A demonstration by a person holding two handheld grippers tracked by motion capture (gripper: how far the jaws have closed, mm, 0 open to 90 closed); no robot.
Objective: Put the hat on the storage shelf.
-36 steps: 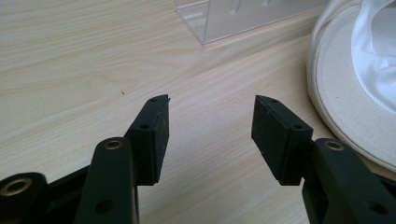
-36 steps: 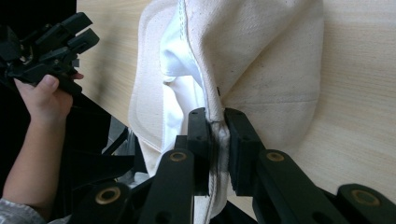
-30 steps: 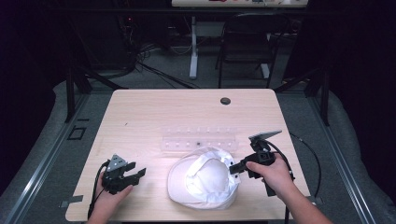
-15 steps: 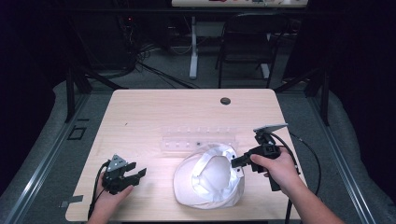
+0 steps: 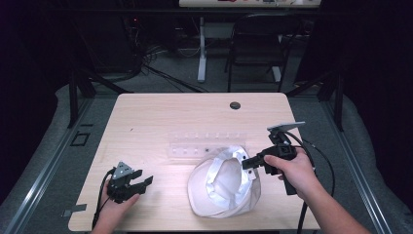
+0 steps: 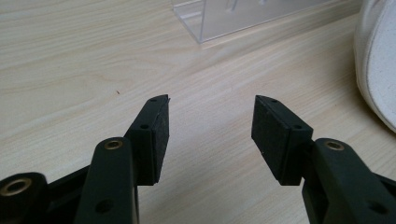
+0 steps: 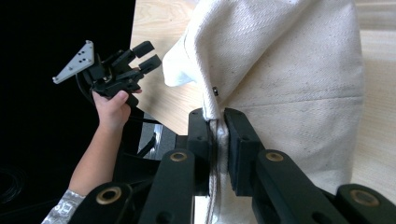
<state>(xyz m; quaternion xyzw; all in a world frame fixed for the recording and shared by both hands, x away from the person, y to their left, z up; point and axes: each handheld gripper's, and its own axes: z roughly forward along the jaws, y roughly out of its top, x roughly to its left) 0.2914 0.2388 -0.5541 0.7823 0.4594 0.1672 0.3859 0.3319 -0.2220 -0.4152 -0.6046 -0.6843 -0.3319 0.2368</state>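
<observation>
cap (image 5: 224, 183): white cloth one, lower middle of the high view on the tabletop (image 5: 160, 117), opening tipped up toward upper right
right gripper (image 5: 249, 163): jaws pinching the cap's rim
left gripper (image 5: 141, 181): lower left, jaws spread, nothing between
clear box (image 5: 207, 145): just above the cap, contents hard to make out
room: upper half bare

In the left gripper view, the clear plastic rack (image 6: 243, 16) is cut off by the top edge, and the white canvas cap (image 6: 378, 60) runs off the right edge. In the right gripper view, that cap's lower part is cut by the bottom edge, behind the black jaws. In the high view, the small dark round object (image 5: 235, 105) near the table's far edge is too small to identify.
</observation>
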